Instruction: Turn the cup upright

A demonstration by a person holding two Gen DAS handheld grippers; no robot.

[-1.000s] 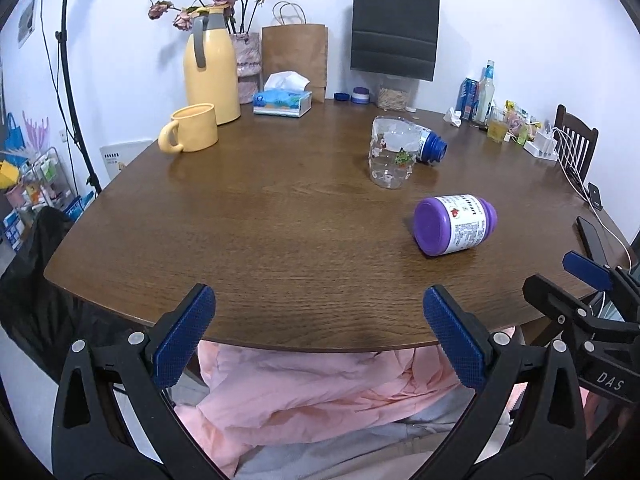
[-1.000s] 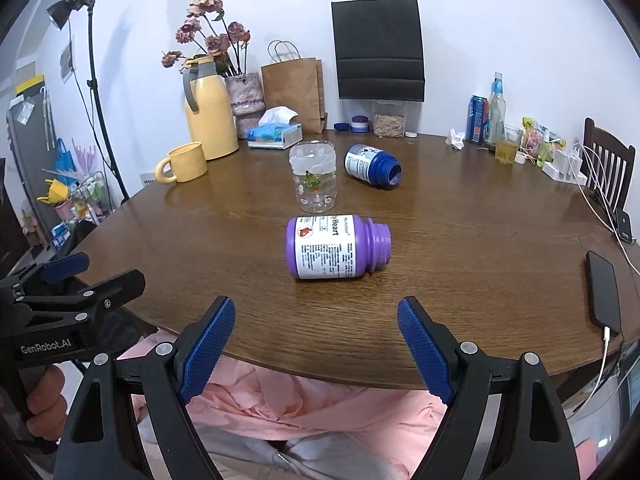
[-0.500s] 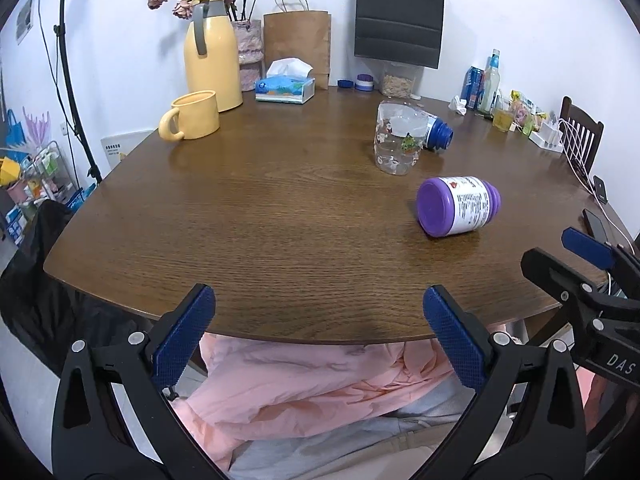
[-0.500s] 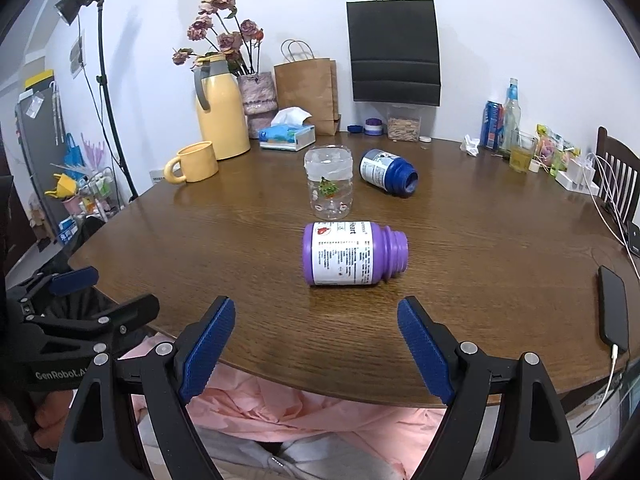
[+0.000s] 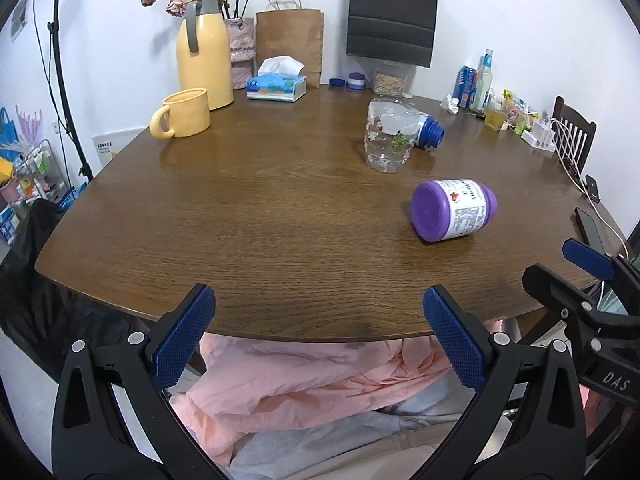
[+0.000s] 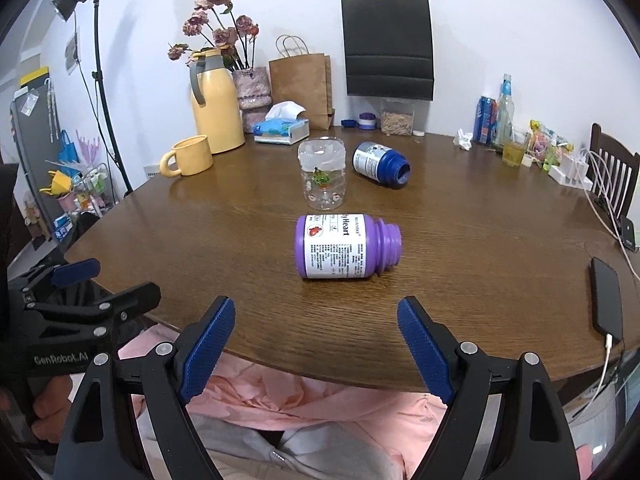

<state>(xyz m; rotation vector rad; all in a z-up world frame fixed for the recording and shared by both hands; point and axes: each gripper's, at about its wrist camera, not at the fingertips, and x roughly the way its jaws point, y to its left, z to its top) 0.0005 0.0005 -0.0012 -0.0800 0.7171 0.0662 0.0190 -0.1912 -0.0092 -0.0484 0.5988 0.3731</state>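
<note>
At near tabletop (image 5: 280, 240) edge: left tongs (image 5: 318, 336) and right tongs (image 6: 314, 350), both spread wide, holding nothing, touching nothing. Beyond right tongs: purple bottle (image 6: 346, 252) lying on side. Farther, mid-tabletop: clear cup (image 6: 322, 178) standing mouth-down, just beside toppled blue-capped bottle (image 6: 380, 164). Far left: yellow mug (image 6: 188, 156).

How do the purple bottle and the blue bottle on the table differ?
The purple bottle lies nearer the grippers; the blue bottle lies farther back, beside the clear cup. In the right wrist view, the purple bottle's neck points sideways, while the blue bottle's open mouth angles toward the camera. Both lie on their sides, white-labelled.
</note>
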